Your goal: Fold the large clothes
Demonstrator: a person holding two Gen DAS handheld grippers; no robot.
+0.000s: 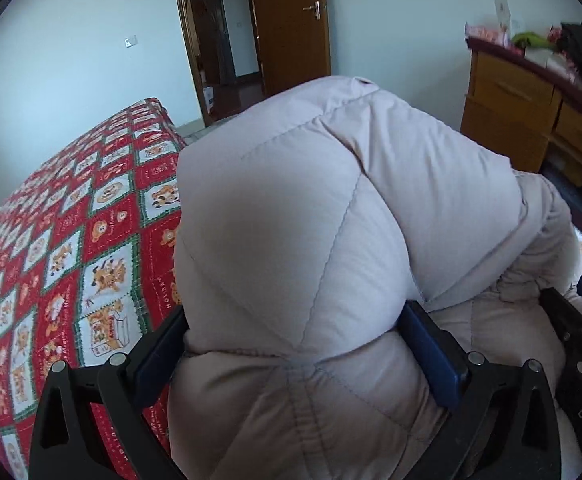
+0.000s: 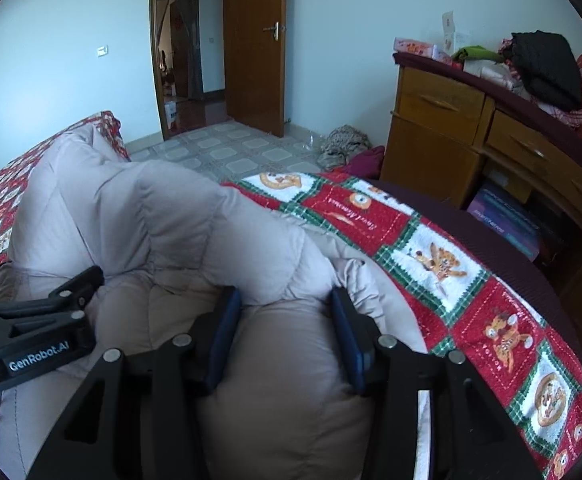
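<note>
A puffy pale beige quilted down jacket (image 1: pixel 331 200) lies bunched on a bed with a red, green and white patterned cover (image 1: pixel 71 220). My left gripper (image 1: pixel 295 320) is shut on a thick fold of the jacket, its blue pads pressed into both sides. My right gripper (image 2: pixel 285 304) is shut on another fold of the same jacket (image 2: pixel 151 216), close to the bed's right edge. The left gripper's body (image 2: pixel 31 336) shows at the left of the right wrist view, and the right gripper's body (image 1: pixel 571 344) shows at the right edge of the left wrist view.
A wooden desk with drawers (image 2: pixel 471 132), piled with clothes and boxes, stands right of the bed. An open wooden door (image 2: pixel 255 48) and doorway are at the back. Clothes (image 2: pixel 343 144) lie on the tiled floor. The bed cover (image 2: pixel 471 280) extends right.
</note>
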